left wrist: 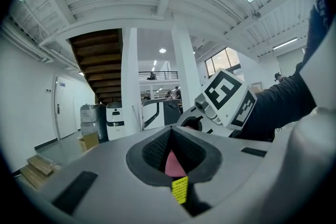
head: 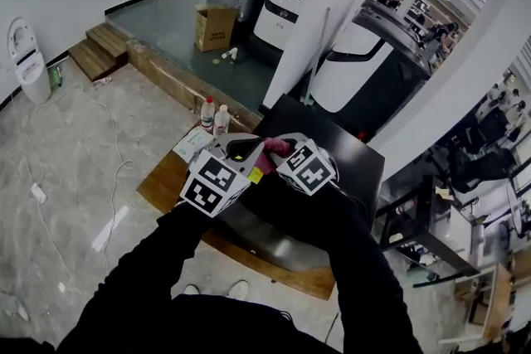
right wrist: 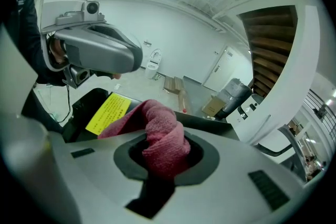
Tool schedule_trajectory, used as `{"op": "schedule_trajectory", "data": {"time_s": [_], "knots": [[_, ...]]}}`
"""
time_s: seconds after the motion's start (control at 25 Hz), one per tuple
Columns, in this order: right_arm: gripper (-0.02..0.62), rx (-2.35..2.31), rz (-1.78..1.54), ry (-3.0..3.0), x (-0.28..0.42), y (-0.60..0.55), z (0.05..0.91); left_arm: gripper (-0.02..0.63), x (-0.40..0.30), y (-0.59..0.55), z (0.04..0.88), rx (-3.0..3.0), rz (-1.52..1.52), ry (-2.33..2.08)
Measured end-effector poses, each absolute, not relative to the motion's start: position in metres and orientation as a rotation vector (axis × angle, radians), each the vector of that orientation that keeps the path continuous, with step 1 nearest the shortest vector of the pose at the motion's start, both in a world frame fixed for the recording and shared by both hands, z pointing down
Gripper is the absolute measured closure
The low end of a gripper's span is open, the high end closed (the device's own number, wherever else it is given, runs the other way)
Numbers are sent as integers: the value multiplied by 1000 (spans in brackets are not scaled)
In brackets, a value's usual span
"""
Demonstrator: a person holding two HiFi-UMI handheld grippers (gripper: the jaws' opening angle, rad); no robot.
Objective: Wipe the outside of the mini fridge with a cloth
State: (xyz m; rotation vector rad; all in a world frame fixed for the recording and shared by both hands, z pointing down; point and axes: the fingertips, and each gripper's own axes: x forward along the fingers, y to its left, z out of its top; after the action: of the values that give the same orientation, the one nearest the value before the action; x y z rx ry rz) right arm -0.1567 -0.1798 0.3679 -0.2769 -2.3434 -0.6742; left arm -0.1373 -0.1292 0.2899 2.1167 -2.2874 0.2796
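The black mini fridge (head: 353,157) stands below my hands on a wooden board. Both grippers meet just above its near left corner. A pink-red cloth (head: 276,147) stretches between them. My right gripper (right wrist: 163,157) is shut on a thick bunch of the cloth (right wrist: 161,136), and under it lies the fridge (right wrist: 58,99) with its yellow label (right wrist: 107,113). My left gripper (left wrist: 173,162) is shut on a thin corner of the cloth (left wrist: 173,164), with a small yellow tag (left wrist: 179,189) below it. In the head view the left gripper (head: 245,153) and right gripper (head: 284,153) almost touch.
Two plastic bottles (head: 214,116) and a paper stand on the wooden board (head: 162,182) left of the fridge. A black rack (head: 415,220) is on the right. A cable (head: 116,145) trails over the floor at left. A cardboard box (head: 215,26) and white machines (head: 286,4) stand behind.
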Motion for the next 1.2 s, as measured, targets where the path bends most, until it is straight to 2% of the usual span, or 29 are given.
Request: {"op": "schedule_trajectory", "data": {"time_s": [0.4,0.64,0.92,1.2], "knots": [[526,-246,-674,-2343,-130,-112,368,600,-114,-91,306,2192,248,-2197],[520,-319,-537,-2361,-104,-95,358,600,-105,-83,297,2238,206,-2182],[514,-141,-568,-2490,-62,-149,298,600,-89,-99,257,2292,133,-2240],[514,-13,-618,-2541,-8,-232,237,600,-41,-163,219,2350,89,-2256]]}}
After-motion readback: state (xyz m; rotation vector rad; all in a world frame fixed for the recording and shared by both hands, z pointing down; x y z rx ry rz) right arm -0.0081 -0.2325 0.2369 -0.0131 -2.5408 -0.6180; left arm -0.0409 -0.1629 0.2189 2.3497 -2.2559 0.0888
